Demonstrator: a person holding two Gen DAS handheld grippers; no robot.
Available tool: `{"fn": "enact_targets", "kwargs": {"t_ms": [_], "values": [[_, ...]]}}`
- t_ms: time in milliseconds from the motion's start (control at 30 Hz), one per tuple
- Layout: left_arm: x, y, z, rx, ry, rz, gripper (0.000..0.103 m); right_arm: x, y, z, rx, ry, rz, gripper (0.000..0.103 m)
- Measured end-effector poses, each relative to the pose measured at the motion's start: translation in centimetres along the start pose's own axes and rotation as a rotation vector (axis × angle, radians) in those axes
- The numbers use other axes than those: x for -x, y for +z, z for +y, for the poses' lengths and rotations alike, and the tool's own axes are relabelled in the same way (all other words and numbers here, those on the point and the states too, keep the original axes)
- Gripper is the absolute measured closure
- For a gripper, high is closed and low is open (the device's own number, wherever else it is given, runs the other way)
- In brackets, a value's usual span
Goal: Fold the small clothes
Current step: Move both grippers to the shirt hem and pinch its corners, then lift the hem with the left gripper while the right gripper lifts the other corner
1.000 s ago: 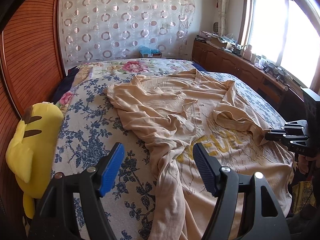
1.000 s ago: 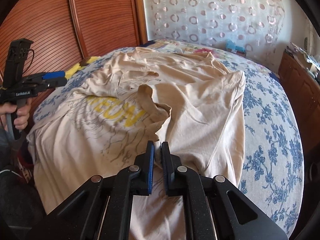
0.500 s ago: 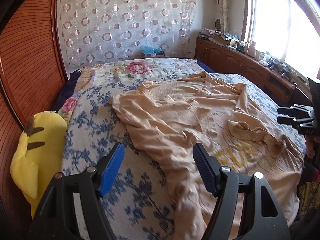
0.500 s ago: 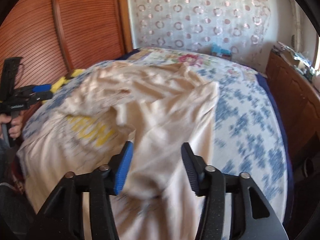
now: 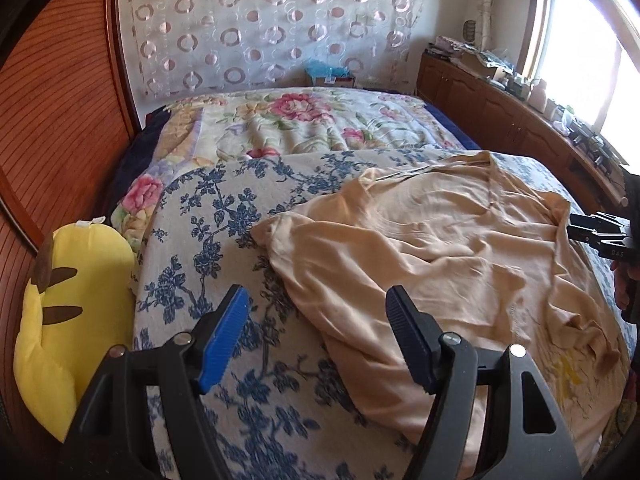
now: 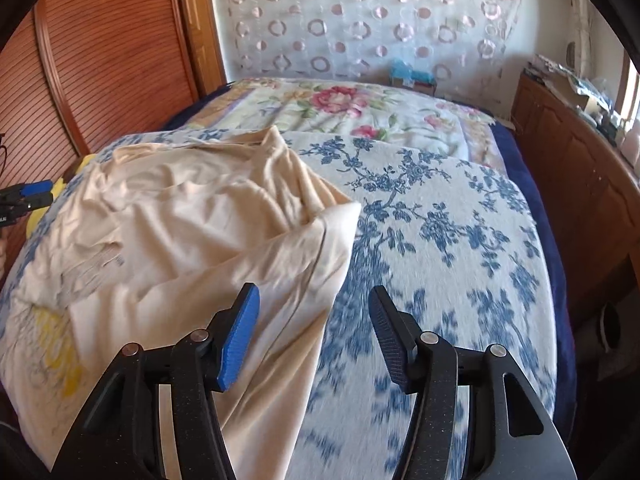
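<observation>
Lying crumpled on the bed (image 5: 224,216), the shirt (image 5: 432,248) touches neither gripper.

The left gripper (image 5: 316,336) was held tilted downward, its jaws wide apart and nothing gripped between them. The right gripper (image 6: 314,336) was also pointed downward; its jaws were opening, and no pad was pressed on anything. Both grippers were kept well apart.
</observation>
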State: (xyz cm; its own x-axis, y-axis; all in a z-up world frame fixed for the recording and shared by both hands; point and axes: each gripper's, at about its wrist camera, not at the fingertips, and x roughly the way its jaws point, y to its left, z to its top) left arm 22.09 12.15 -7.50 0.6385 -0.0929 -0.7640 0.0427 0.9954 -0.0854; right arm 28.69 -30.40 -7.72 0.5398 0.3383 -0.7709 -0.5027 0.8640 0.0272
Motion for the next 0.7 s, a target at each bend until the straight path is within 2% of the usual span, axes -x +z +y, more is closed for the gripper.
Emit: {"fn": "enact_targets", "kwargs": {"t_ms": [300,500,533,567,600,633,700], "values": [[-4.4,1.2,0.6,0.009,0.013,0.084,0.032,-2.4,1.9,-1.2,0.009,0.028,0.011,0.044],[-5.7,2.1,-0.5,-0.012,0.007,0.078,0.032,-3.4,3.0,0.2,0.071,0.017,0.02,0.044],[-5.8,2.2,-0.7,-0.021,0.004,0.075,0.045,-3.6,3.1,0.5,0.085,0.014,0.022,0.049],[-5.8,2.4,-1.0,-0.039,0.0,0.07,0.072,-3.7,3.2,1.0,0.102,0.025,0.02,0.056],[-5.7,2.7,-1.4,-0.06,-0.039,0.08,0.088,-3.7,3.3,1.4,0.109,0.053,0.025,0.077],[-5.7,3.0,-1.8,-0.055,-0.081,0.102,0.098,-3.7,3.4,1.7,0.114,0.062,0.028,0.092],[-5.1,3.3,-2.6,-0.076,-0.059,0.096,0.098,-3.3,3.3,2.6,0.14,0.095,0.035,0.098]]}}
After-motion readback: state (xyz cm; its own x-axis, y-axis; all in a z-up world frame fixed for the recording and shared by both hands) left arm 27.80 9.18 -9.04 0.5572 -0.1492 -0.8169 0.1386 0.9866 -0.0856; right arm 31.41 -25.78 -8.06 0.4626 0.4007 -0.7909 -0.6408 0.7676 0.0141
